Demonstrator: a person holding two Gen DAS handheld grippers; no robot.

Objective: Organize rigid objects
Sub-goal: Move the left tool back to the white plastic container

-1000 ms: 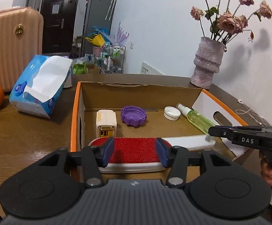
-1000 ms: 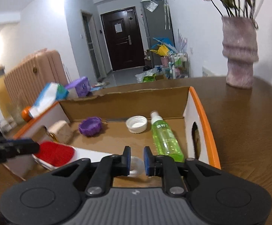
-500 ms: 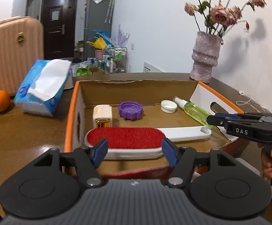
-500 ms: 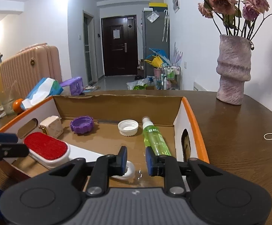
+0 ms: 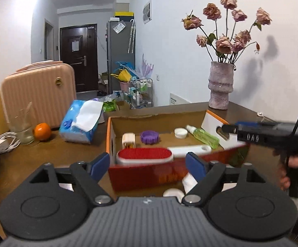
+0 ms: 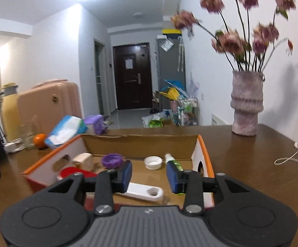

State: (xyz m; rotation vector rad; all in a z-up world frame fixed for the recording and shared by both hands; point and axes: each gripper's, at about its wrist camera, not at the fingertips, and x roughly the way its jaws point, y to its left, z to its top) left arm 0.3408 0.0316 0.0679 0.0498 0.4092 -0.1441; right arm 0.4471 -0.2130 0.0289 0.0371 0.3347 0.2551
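Ahead of the left claw (image 5: 148,165), the cardboard box (image 5: 144,174) near wall blocks a level pass; above its rim the way is free. The right claw (image 5: 229,128) crosses on the right.

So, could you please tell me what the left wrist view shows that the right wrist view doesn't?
Only the left wrist view shows the right gripper from outside and a hand holding it. Only the right wrist view shows the purple pack behind the tissue pack. Both show the cardboard box, red brush, green bottle and vase.
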